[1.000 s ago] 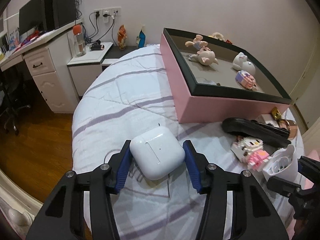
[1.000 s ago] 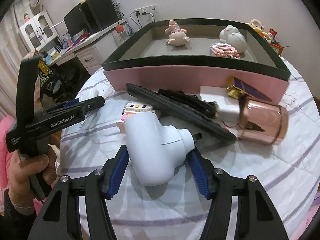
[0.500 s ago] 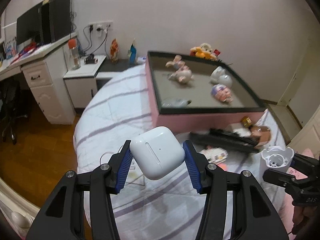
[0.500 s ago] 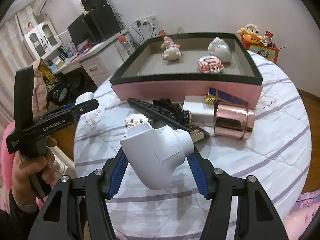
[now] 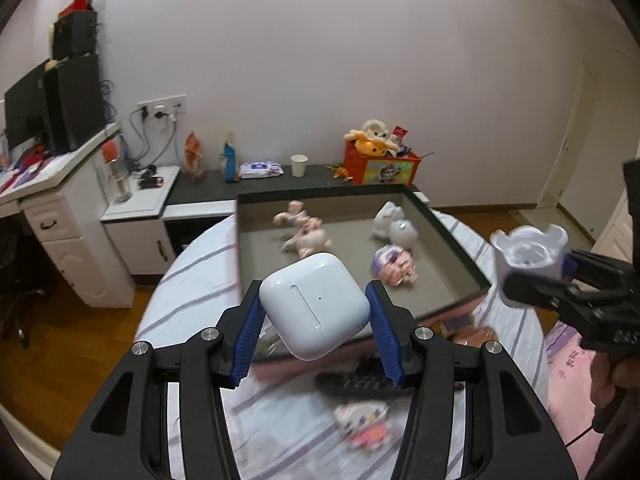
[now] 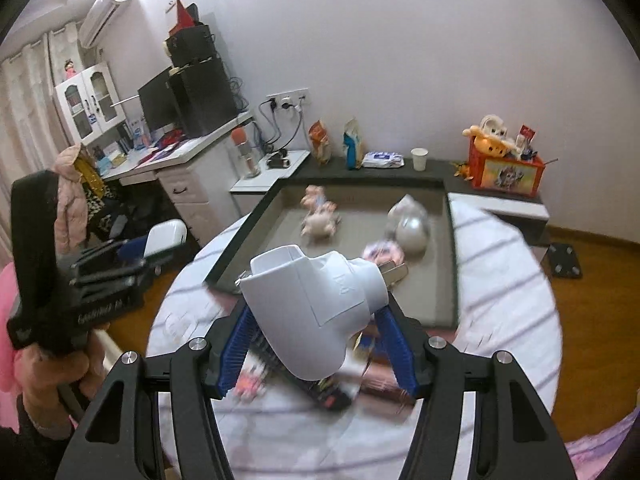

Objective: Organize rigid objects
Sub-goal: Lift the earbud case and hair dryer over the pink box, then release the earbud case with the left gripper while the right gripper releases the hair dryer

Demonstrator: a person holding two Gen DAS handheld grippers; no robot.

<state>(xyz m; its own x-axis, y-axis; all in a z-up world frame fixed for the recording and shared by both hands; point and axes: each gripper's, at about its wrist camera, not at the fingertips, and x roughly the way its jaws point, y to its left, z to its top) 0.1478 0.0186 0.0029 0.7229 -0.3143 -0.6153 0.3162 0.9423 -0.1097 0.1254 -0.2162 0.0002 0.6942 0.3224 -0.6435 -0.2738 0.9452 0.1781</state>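
Observation:
My left gripper [image 5: 314, 326] is shut on a white earbud case [image 5: 314, 304] and holds it in the air above the near edge of the pink box [image 5: 440, 240]. My right gripper [image 6: 316, 340] is shut on a white plastic elbow-shaped part [image 6: 316, 304], also lifted above the table; the part shows in the left wrist view [image 5: 530, 258]. The box has a dark rim and a grey floor with several small toy figures [image 5: 304, 236] inside. The left gripper with the case shows at the left of the right wrist view [image 6: 164, 236].
On the striped round table [image 5: 192, 280] before the box lie a black comb-like object [image 5: 360, 384], a small block kitty figure [image 5: 362, 420] and a copper-coloured cylinder [image 5: 476, 334]. A desk [image 5: 60, 208] and low shelf [image 5: 256, 184] stand behind.
Both grippers have risen from the table with their objects and moved toward the box. The box and table now sit lower and farther in both views.

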